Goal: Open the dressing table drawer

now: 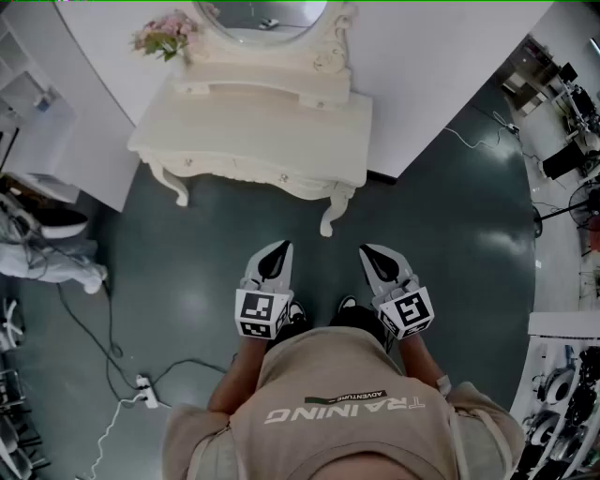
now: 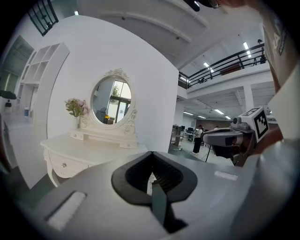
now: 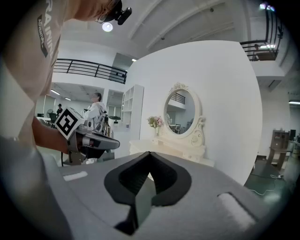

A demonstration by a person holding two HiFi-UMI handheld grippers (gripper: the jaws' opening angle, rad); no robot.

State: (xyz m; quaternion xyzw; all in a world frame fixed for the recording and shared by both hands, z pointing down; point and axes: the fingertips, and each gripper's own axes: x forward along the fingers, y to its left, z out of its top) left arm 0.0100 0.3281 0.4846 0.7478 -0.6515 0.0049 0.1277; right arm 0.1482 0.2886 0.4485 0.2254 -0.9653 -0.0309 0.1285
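Note:
A cream dressing table [image 1: 253, 127] with an oval mirror [image 1: 262, 17] stands against the white wall ahead; its drawers with small knobs [image 1: 283, 177] face me, closed. The table also shows at left in the left gripper view, dressing table [image 2: 77, 152], and in the right gripper view, dressing table [image 3: 173, 150]. My left gripper [image 1: 276, 251] and right gripper [image 1: 373, 255] hover side by side over the floor, well short of the table, both shut with nothing between their jaws.
A vase of pink flowers [image 1: 164, 36] sits on the table's back left corner. A white power strip and cables [image 1: 141, 389] lie on the dark floor at left. Shelving and equipment [image 1: 567, 112] line the right side.

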